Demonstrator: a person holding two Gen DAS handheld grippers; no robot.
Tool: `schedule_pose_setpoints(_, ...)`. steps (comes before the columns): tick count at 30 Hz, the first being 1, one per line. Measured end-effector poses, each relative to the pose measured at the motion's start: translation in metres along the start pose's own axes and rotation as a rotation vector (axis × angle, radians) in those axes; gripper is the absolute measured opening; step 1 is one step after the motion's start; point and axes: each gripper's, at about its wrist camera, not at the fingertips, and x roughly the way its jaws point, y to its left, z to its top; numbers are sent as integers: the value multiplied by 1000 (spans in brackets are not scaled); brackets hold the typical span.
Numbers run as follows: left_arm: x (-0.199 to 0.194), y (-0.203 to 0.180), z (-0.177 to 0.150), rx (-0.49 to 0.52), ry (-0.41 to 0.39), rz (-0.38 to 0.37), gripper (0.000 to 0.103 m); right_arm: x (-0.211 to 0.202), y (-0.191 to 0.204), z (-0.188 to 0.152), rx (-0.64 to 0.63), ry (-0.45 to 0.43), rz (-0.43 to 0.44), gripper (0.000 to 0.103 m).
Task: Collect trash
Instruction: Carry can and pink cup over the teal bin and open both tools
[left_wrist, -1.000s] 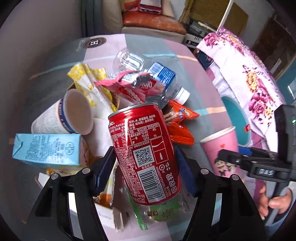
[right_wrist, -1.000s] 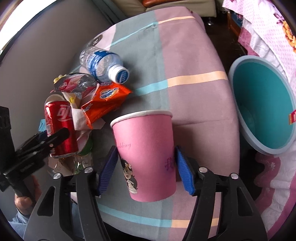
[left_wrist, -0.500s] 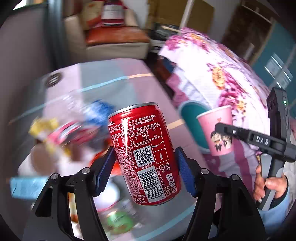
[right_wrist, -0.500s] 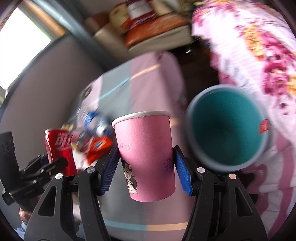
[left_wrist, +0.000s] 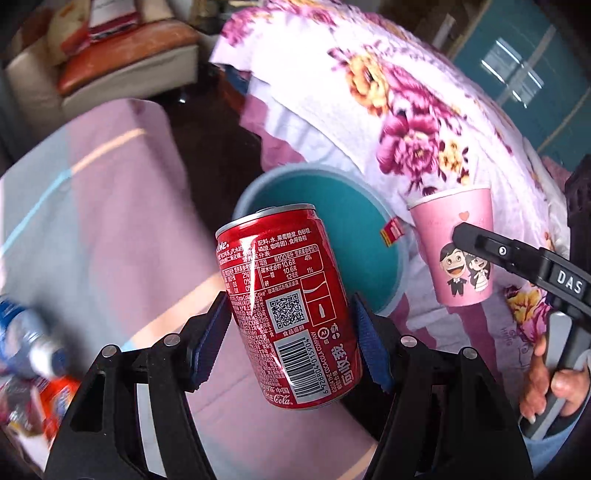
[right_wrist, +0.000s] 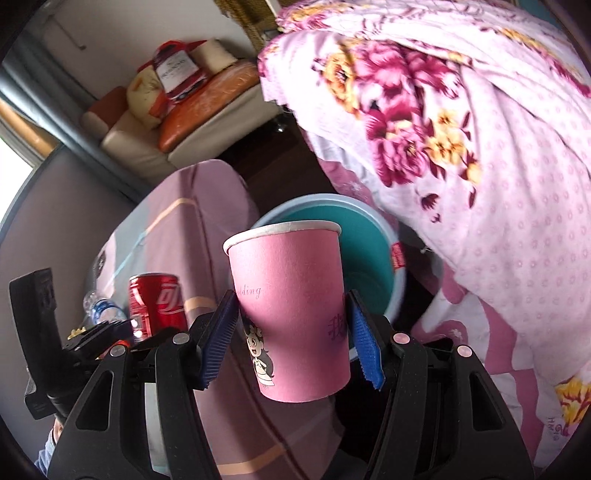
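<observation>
left claw grips red can; right claw grips pink cup.

A cream sofa with orange cushions stands against the pale wall. In front of the sofa lies dark floor. To the sofa's right a pink floral quilt is heaped. Left of the sofa, bright daylight enters through a window. A teal door shows beyond the quilt.

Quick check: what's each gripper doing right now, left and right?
Left gripper: closed on the red cola can.
Right gripper: closed on the pink paper cup.
</observation>
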Motion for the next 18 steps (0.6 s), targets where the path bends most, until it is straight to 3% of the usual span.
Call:
schedule_pose_setpoints(10,57,-13,9,15,108,-5,68,22,-17,7,26,49,-17,57)
schedule_pose_setpoints(18,49,-4,5,-17,93,2,72,27,-15,5,25,62,-6,57)
